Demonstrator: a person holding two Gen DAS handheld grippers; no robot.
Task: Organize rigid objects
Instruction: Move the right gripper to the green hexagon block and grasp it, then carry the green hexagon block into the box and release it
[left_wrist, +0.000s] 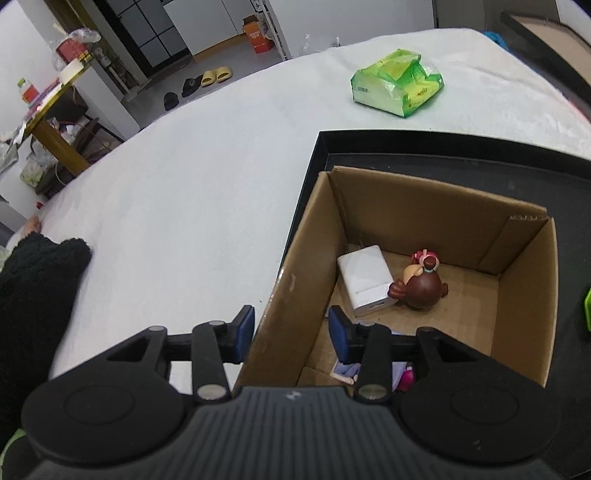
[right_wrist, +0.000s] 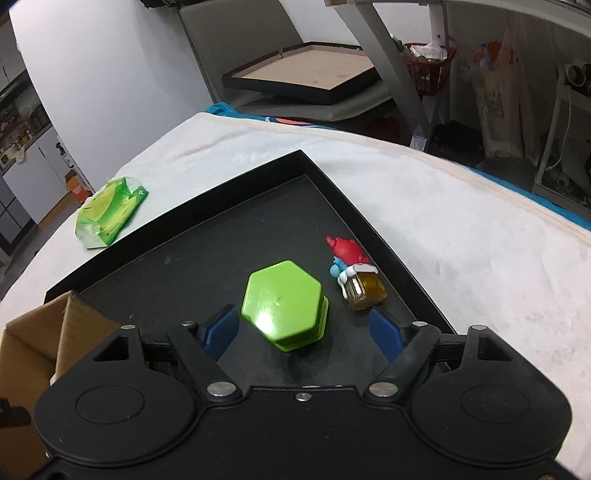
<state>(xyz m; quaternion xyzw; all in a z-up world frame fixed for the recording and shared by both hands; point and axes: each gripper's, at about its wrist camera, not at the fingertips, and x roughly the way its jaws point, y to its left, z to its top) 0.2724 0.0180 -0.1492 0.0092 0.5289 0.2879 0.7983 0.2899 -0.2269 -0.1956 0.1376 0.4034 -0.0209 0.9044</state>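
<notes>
In the left wrist view an open cardboard box (left_wrist: 524, 295) stands in a black tray (left_wrist: 314, 166). Inside lie a white rectangular device (left_wrist: 364, 277), a brown figurine (left_wrist: 421, 284) and some small items near the front. My left gripper (left_wrist: 291, 328) is open and straddles the box's left wall, one finger outside and one inside. In the right wrist view a green hexagonal container (right_wrist: 284, 306) sits on the black tray (right_wrist: 207, 258), with a red and blue toy on an amber block (right_wrist: 354, 273) beside it. My right gripper (right_wrist: 303, 328) is open, its fingers on either side of the green container.
A green plastic packet (left_wrist: 399, 85) lies on the white cloth beyond the tray; it also shows in the right wrist view (right_wrist: 109, 210). A dark sleeve (left_wrist: 33, 280) rests at the left. The cardboard box corner (right_wrist: 48, 332) is at the right gripper's left.
</notes>
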